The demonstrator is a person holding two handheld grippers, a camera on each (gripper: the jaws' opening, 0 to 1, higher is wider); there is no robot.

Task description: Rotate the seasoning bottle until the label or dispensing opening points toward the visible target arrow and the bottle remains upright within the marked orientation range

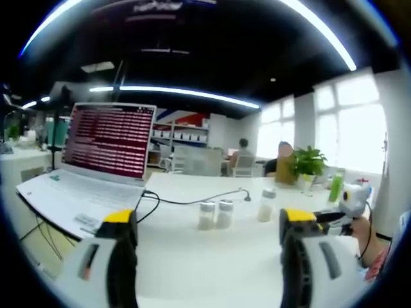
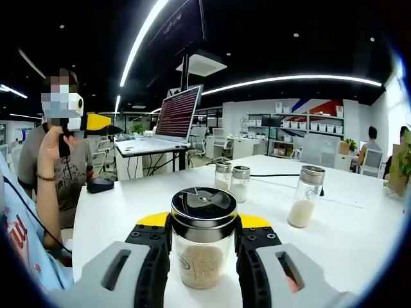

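Observation:
My right gripper [image 2: 204,226] is shut on a glass seasoning bottle [image 2: 203,256] with a shiny metal lid and pale granules inside. The bottle stands upright just above the white table [image 2: 128,212]. Farther back stand a pair of similar bottles [image 2: 231,179] and a single one [image 2: 304,196]. My left gripper [image 1: 207,232] is open with nothing between its jaws. It looks across the table at the pair of bottles [image 1: 215,215] and the single bottle [image 1: 266,205]. A person's hand holds the left gripper [image 2: 96,122] raised at the left of the right gripper view.
An open laptop [image 1: 96,167] sits at the table's left end, with a black cable [image 1: 192,202] running past the bottles. A black mouse [image 2: 101,185] lies near the table edge. A potted plant [image 1: 308,163] and a green bottle [image 1: 335,186] stand at the far side. People sit at desks behind.

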